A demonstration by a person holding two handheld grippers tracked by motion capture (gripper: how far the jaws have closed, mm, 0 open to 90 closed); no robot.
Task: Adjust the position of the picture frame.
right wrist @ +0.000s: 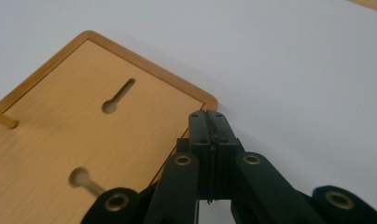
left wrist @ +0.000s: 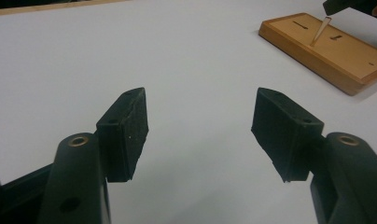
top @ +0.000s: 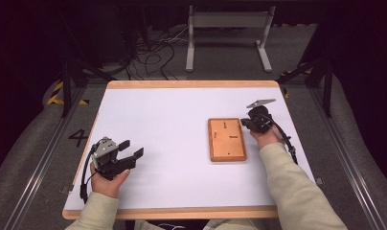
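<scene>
The right gripper [right wrist: 208,122] is hovering clenched and empty over the wooden board's [right wrist: 60,140] near corner; the left gripper [left wrist: 200,126] is gaping. The board looks stiff, heavy; grip an edge.

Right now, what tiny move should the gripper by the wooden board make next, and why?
Probably open a little: the right gripper is shut on nothing, at the wooden board's edge. A thin peg stands tilted in the board, perhaps its next pick.

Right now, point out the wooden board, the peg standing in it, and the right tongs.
wooden board [top: 227,143], high view, bare top face.
peg [left wrist: 319,31], left gripper view, mid-shaft.
right tongs [right wrist: 210,126], right gripper view, between closed tips.
</scene>
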